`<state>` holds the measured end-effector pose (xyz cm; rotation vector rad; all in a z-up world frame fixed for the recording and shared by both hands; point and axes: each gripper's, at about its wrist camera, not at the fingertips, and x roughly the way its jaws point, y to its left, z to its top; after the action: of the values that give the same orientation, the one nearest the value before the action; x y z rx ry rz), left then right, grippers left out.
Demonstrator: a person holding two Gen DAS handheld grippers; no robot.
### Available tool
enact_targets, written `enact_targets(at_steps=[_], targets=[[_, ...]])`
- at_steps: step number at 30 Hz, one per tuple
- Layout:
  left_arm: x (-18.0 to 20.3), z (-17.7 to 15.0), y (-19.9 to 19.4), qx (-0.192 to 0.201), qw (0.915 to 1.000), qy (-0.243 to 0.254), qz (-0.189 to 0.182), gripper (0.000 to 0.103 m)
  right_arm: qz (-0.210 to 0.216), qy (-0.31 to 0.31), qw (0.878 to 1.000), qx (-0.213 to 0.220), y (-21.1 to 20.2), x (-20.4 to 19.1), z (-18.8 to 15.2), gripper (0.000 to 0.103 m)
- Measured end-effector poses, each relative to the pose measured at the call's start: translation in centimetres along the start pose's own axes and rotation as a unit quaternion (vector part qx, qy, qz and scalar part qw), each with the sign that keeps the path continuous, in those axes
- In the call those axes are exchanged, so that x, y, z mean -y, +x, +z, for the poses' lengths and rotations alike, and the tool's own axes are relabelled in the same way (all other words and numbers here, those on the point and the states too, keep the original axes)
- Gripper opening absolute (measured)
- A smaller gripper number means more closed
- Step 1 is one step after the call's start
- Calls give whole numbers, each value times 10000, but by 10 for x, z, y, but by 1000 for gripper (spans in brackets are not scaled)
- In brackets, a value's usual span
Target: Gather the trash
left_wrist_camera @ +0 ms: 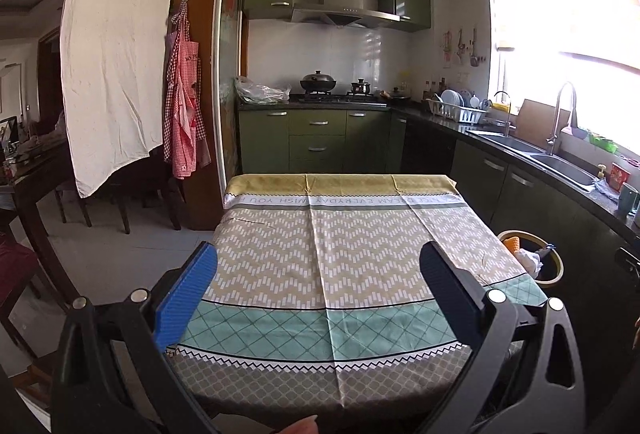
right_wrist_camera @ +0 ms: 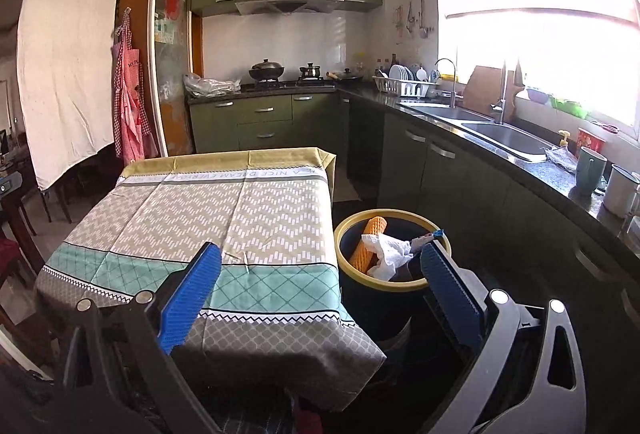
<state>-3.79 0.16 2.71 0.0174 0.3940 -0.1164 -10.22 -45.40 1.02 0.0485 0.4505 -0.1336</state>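
Observation:
A dark trash bin with a yellow rim (right_wrist_camera: 394, 286) stands on the floor right of the table. It holds an orange ribbed piece (right_wrist_camera: 366, 244), crumpled white paper (right_wrist_camera: 390, 252) and a blue wrapper (right_wrist_camera: 426, 237). The bin also shows in the left wrist view (left_wrist_camera: 554, 276), partly hidden behind the table corner. My left gripper (left_wrist_camera: 318, 256) is open and empty above the near part of the tablecloth (left_wrist_camera: 332, 234). My right gripper (right_wrist_camera: 320, 258) is open and empty, over the table's right edge beside the bin.
The table (right_wrist_camera: 208, 202) carries a patterned cloth. A dark counter with a double sink (right_wrist_camera: 500, 138), mugs (right_wrist_camera: 592, 170) and a dish rack (right_wrist_camera: 406, 84) runs along the right. Green cabinets and a stove (left_wrist_camera: 336, 96) stand at the back. Dark chairs (left_wrist_camera: 116, 194) stand left.

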Motion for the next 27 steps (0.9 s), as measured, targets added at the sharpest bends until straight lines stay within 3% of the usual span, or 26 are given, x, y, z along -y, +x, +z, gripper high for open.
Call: enact_targets(at_steps=[27], targets=[[5,-3,-6,46,9998,53,-203,97,116,-94,9999,18,2,-4,3,98]])
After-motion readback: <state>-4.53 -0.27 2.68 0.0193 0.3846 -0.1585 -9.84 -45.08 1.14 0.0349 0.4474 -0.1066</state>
